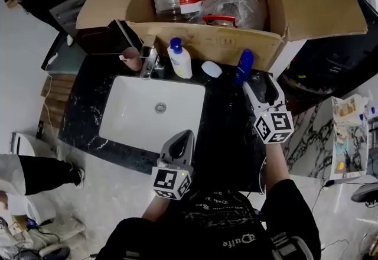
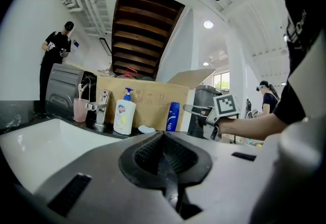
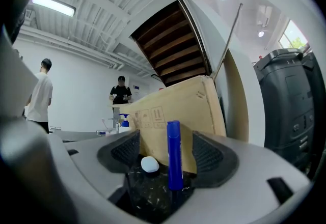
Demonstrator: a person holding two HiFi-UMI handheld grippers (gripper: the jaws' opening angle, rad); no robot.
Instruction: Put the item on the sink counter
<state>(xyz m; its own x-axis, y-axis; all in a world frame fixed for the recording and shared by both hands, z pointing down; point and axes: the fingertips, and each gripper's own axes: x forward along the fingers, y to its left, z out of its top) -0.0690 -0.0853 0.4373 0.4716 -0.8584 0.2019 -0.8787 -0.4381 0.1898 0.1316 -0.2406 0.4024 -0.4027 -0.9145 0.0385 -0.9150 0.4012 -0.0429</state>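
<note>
A slim, upright blue plastic bottle [image 1: 243, 67] stands on the black, white-veined marble sink counter [image 1: 227, 135] at about two o'clock from the white rectangular basin [image 1: 136, 112]. Its back is close to the open brown cardboard box [image 1: 207, 45]. The right gripper [image 1: 258, 83] sits at the bottle's five o'clock with its fingers spread wide. In the right gripper view the bottle shows in the gap between them, clear of both pads. A small white oval soap bar [image 1: 211, 68] lies at the bottle's nine o'clock. Further along that line are a white pump bottle with a blue cap [image 1: 180, 59], a chrome tap [image 1: 150, 62] and a pink cup [image 1: 132, 58]. The left gripper [image 1: 184, 140] hangs at the basin's five o'clock, its fingers pressed together on nothing.
</note>
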